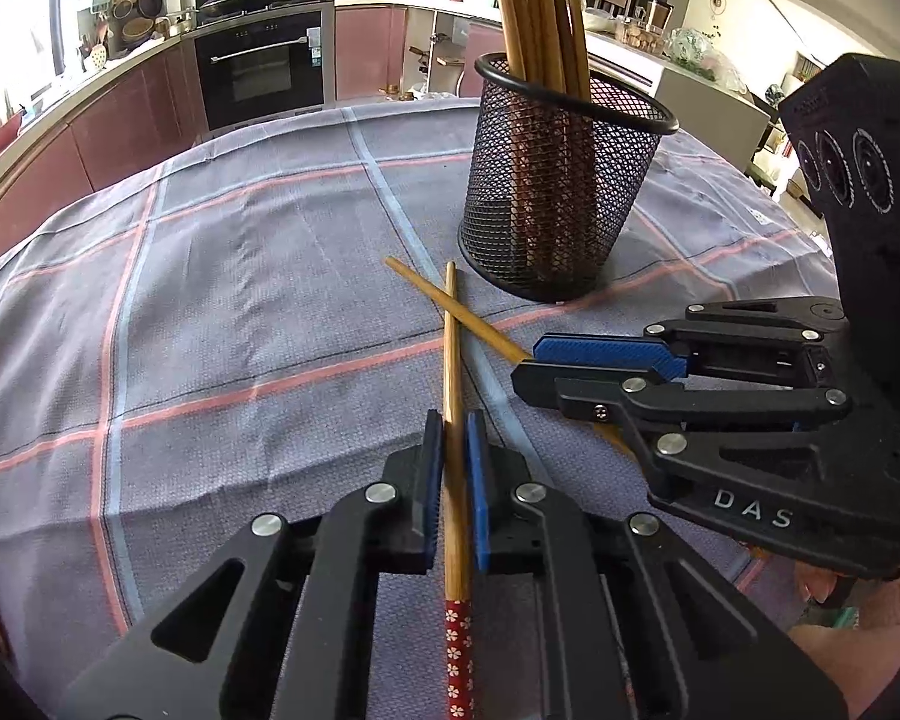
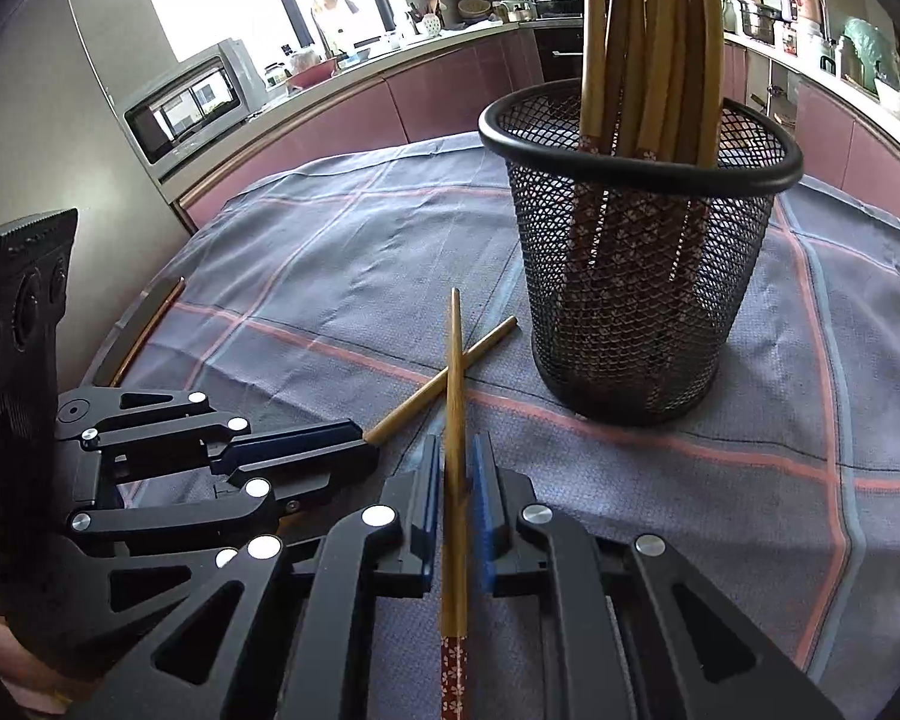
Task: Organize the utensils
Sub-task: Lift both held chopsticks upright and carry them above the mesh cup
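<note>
Chopsticks are the held things here: one bamboo chopstick with a red flowered end [image 1: 453, 414] lies clamped between the blue pads of the left gripper [image 1: 453, 420], its bare tip pointing ahead. The right gripper [image 2: 455, 450] likewise pinches a second bamboo chopstick with a dark red flowered end [image 2: 453, 420]. Both sticks cross each other just past the fingertips, over the grey checked cloth on the bench [image 1: 240, 276]. Just beyond the crossing stands a black wire-mesh cup [image 1: 561, 180] on the cloth, upright, holding a bundle of more bamboo chopsticks [image 1: 540, 12].
</note>
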Demonstrator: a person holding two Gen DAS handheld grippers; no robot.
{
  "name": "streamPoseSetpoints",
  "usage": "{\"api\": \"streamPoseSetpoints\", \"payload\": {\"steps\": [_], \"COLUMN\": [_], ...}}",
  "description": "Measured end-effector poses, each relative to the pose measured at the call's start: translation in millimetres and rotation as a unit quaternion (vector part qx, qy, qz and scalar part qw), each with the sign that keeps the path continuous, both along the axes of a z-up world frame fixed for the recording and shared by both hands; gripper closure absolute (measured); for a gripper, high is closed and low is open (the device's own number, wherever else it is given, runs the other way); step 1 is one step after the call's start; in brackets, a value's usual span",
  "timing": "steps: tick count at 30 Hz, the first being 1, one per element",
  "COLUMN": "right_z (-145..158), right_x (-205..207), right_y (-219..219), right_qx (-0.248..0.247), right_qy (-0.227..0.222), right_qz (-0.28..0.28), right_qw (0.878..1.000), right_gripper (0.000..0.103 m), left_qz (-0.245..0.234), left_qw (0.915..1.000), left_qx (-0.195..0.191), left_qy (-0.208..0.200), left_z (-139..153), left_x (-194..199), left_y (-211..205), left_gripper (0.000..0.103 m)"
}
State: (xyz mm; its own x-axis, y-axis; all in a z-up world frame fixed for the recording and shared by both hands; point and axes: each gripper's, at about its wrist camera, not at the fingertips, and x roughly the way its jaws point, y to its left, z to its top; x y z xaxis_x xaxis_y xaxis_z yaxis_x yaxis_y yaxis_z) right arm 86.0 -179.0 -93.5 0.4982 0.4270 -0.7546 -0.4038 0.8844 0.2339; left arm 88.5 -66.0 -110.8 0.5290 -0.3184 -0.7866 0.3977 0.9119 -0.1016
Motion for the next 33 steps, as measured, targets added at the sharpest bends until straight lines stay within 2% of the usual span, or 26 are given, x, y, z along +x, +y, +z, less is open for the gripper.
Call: {"api": "streamPoseSetpoints", "payload": {"steps": [6, 7, 13, 33], "right_z": [-0.8, -0.9, 3.8, 43.6], "right_x": [-1.1, -0.9, -5.1, -24.1], "right_y": [6.1, 5.3, -2.0, -24.8], "right_qx": [-0.017, -0.016, 0.003, 0.060], "right_qy": [-0.011, -0.011, -0.018, -0.060], "right_qz": [0.003, 0.002, 0.000, 0.004], "right_qw": [1.000, 1.000, 1.000, 0.996], "right_gripper": [0.092, 0.097, 0.097, 0.097], "left_qz": [0.002, 0.006, 0.011, 0.012], "left_qw": [1.0000, 1.0000, 0.9999, 0.9976], "left_qx": [0.005, 0.006, 0.003, -0.056], "left_qy": [-0.002, -0.003, -0.010, -0.038], "left_z": [-0.3, 0.0, 4.4, 43.8], "left_x": [3.2, 3.8, 0.7, -18.3], "left_y": [-3.6, -3.8, -3.0, 12.1], "left_gripper": [0.092, 0.095, 0.095, 0.095]}}
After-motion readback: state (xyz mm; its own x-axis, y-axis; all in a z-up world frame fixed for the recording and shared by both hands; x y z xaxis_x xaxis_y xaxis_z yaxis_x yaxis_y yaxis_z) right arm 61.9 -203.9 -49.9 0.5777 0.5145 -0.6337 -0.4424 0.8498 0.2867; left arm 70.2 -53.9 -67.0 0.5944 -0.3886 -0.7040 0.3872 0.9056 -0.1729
